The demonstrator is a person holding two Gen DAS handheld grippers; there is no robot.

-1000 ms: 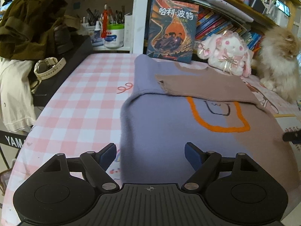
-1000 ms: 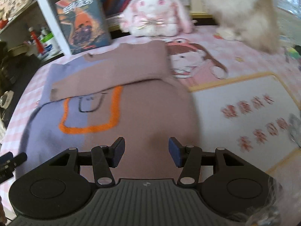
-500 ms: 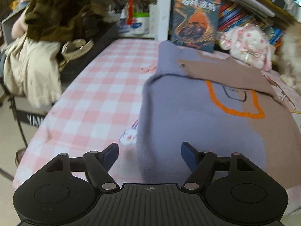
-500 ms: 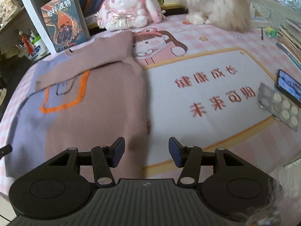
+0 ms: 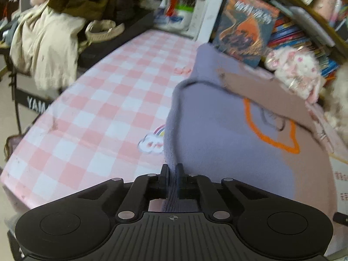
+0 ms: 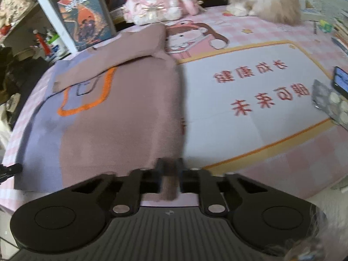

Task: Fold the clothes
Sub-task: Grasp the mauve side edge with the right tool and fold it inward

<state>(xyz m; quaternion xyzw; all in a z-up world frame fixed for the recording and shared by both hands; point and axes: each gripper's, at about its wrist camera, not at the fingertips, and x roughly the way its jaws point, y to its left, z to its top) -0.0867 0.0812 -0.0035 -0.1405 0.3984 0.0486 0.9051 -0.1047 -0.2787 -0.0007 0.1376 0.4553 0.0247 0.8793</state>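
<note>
Lilac and brown, the sweater point(image 5: 217, 134) lies across the centre of both frames on the pink checked tablecloth point(image 5: 97, 113). We have our left gripper point(image 5: 172, 177) clamped on its lilac hem and our right gripper point(image 6: 169, 174) clamped on its brown hem, low in each frame.

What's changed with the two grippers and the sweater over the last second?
Both grippers dropped back to the near hem and closed. The left gripper now pinches the purple corner of the sweater; the right gripper pinches the brown corner. Earlier, both sets of jaws were open above the cloth. The sweater lies flat as before, its sleeve folded across, and the book is unmoved.
</note>
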